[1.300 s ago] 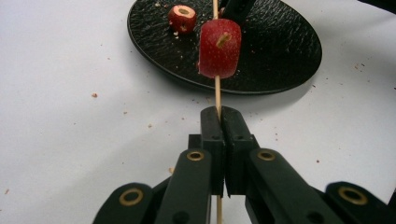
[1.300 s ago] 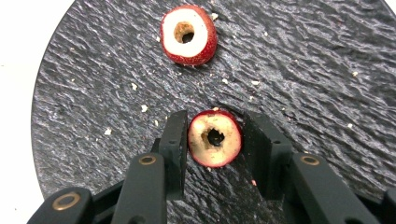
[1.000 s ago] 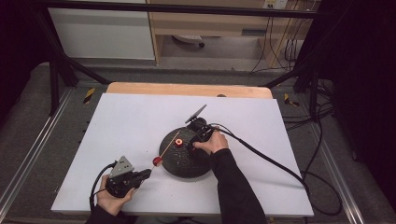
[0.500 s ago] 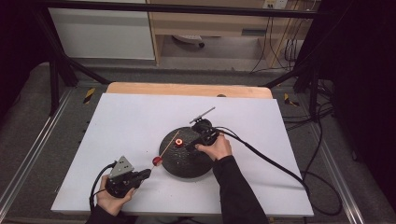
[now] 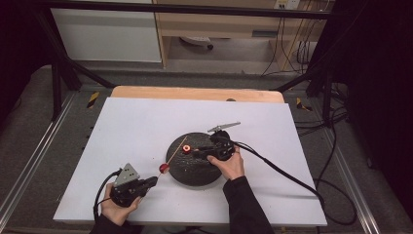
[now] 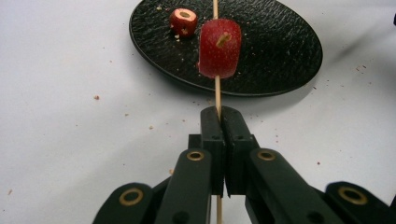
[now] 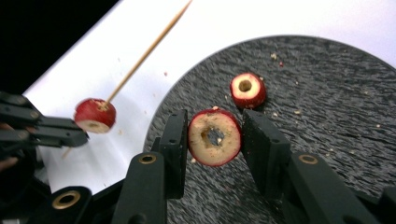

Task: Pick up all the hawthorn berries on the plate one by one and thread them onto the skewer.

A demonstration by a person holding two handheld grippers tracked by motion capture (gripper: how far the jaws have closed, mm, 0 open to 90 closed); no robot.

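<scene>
A black round plate [image 5: 195, 170] lies on the white table. My left gripper [image 6: 218, 116] is shut on a thin wooden skewer [image 6: 215, 91] that carries one red fruit piece [image 6: 219, 49] and slants over the plate's rim [image 6: 280, 56]. In the high view this gripper [image 5: 155, 180] sits at the front left, with the skewered piece [image 5: 164, 168] just off the plate. My right gripper [image 7: 215, 140] is shut on a cored red fruit slice [image 7: 215, 137], held just above the plate [image 7: 327, 93]. Another cored slice [image 7: 247, 89] [image 5: 186, 149] lies on the plate ahead of its jaws.
Crumbs dot the plate and the white table top [image 5: 136, 126]. A black cable [image 5: 282, 170] trails right from the right gripper. A wooden strip [image 5: 195, 92] borders the table's far side. Dark frame rails [image 5: 58, 83] flank the table.
My right hand has drawn back a little to the right over the plate and turned, so its grey top plate lies flatter. The left gripper and skewer stay put.
</scene>
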